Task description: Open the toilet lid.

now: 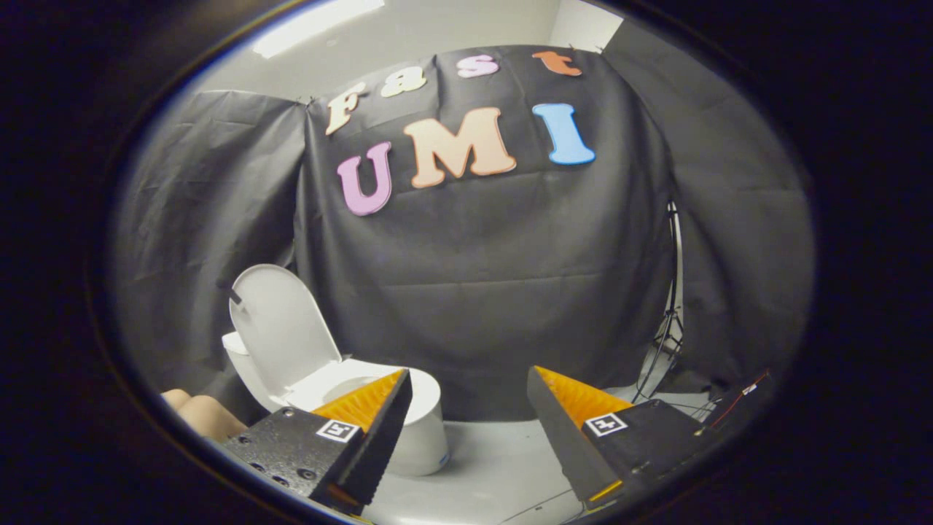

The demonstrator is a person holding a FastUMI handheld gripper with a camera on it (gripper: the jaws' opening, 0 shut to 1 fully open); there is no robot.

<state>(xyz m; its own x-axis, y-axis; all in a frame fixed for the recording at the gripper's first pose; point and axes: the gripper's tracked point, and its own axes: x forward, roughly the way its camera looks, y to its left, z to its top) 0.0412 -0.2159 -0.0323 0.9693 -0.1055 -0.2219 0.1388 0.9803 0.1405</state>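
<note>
I have the gripper (470,379) held back from the work, its two fingers spread wide apart with nothing between them. The gap looks onto the bare floor (496,459) and the draped wall (496,292) beyond.

The toilet (419,430) stands beyond and to the side of the left finger (379,430), whose tip overlaps the bowl's rim in this view; I judge the two to be apart, not touching, since the toilet sits smaller and deeper in the scene. The toilet lid (280,328) is upright, leaning back toward the cistern (235,343) and the cloth behind it, with the seat opening exposed below it. From this I judge the task's aim as met (the lid rests past vertical, so it should hold its position unaided).

Surroundings:
- A person's hand (204,412) shows low beside the left finger, near the toilet's base.
- A tripod stand (667,321) and trailing cables (692,405) lie along the wall beyond the right finger (568,430).

Nothing stands between the fingers and the toilet. The cables are the only snag hazard, should I swing toward that side.
</note>
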